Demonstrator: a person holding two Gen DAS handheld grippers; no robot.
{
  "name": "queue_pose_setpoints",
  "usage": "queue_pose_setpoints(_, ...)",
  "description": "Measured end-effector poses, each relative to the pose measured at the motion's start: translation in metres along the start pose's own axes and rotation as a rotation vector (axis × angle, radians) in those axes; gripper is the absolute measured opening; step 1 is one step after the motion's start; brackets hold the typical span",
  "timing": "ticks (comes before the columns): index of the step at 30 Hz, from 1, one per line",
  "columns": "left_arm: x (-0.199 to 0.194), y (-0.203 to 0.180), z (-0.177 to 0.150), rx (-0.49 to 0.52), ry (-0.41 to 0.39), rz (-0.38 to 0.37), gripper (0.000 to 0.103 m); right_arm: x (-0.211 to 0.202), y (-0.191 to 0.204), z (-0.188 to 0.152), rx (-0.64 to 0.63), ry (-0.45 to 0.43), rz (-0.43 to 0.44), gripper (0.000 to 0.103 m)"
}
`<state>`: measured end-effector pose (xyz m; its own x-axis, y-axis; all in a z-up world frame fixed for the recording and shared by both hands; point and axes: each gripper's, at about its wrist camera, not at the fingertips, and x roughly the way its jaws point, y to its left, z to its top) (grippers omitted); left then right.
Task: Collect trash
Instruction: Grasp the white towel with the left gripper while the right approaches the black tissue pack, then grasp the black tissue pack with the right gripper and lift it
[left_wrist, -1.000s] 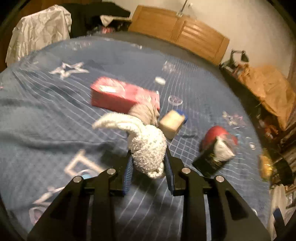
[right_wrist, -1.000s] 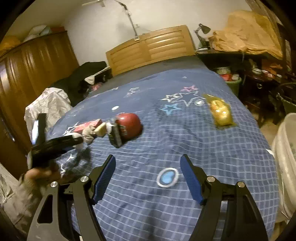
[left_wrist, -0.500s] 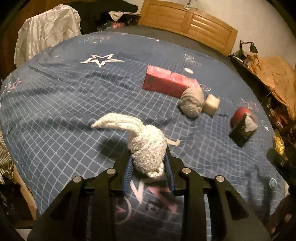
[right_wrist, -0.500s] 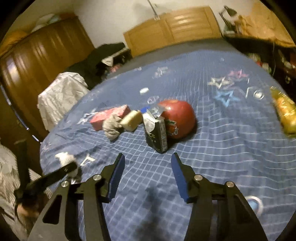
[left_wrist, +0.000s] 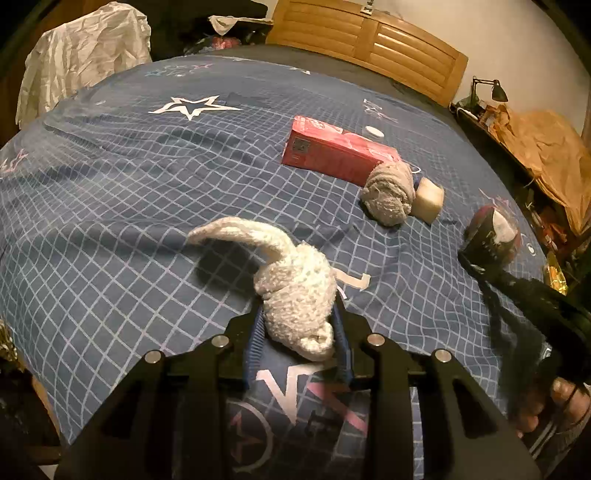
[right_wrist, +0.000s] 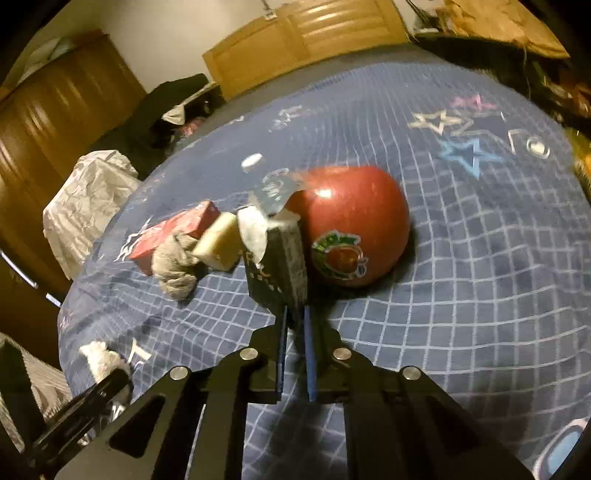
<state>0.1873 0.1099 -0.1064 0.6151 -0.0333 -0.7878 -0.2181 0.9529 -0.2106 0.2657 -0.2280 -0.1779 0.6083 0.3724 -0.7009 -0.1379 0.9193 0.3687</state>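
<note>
- Our left tool (left_wrist: 298, 328) gripped a fluffy white knitted sock (left_wrist: 291, 291) above the blue checked bedspread (left_wrist: 110, 206).
- Our right tool (right_wrist: 294, 330) pinched shut on the small black carton (right_wrist: 277, 269) beside the red apple (right_wrist: 351, 221).

White knit sock (left_wrist: 295, 291) clamped, toe drooping; black torn-open carton (right_wrist: 275, 266) upright against red apple (right_wrist: 351, 225).
</note>
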Motion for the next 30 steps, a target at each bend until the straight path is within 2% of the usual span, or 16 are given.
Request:
queue_pose_setpoints(3,0.0,0.0,0.0,-0.002,0.001,-0.002,0.033,-0.019,0.002,-0.005,-0.026,-0.014,0.014,0.004)
queue_pose_setpoints(9,-0.003,-0.002,0.0,0.008,0.008,-0.01,0.033,-0.1,-0.007,-0.025,-0.052,-0.025,0.062,0.001)
queue_pose_setpoints(12,-0.002,-0.003,-0.001,0.019,0.014,-0.007,0.033,-0.127,-0.026,-0.035,-0.043,0.0,0.045,0.002)
queue_pose_setpoints(14,-0.002,-0.003,-0.002,0.021,0.018,-0.005,0.034,-0.132,-0.037,-0.045,-0.054,0.009,-0.005,0.003)
queue_pose_setpoints(16,-0.004,-0.003,-0.002,0.027,0.018,-0.003,0.037,-0.138,-0.038,-0.055,-0.11,0.007,-0.028,0.025)
queue_pose_setpoints(17,-0.005,-0.002,-0.002,0.03,0.012,-0.001,0.039,-0.139,-0.035,-0.059,-0.136,0.007,-0.033,0.063)
queue_pose_setpoints(18,-0.007,-0.001,-0.002,0.032,0.006,-0.001,0.042,-0.14,-0.03,-0.062,-0.171,-0.004,-0.031,0.082)
queue_pose_setpoints(20,-0.011,0.002,-0.003,0.035,-0.003,-0.005,0.045,-0.139,-0.013,-0.065,-0.259,-0.035,-0.01,0.083)
queue_pose_setpoints(23,-0.016,0.006,-0.004,0.032,-0.019,-0.013,0.051,-0.114,0.002,-0.061,-0.328,-0.006,-0.024,0.083)
queue_pose_setpoints(28,-0.019,0.003,0.001,0.036,-0.061,-0.011,0.067,-0.072,0.02,-0.052,-0.412,0.044,-0.049,0.082)
queue_pose_setpoints(29,-0.017,0.002,0.003,0.039,-0.069,-0.001,0.068,-0.066,0.024,-0.051,-0.431,0.05,-0.046,0.075)
queue_pose_setpoints(30,-0.014,0.001,0.006,0.037,-0.07,0.008,0.068,-0.059,0.028,-0.051,-0.454,0.059,-0.055,0.063)
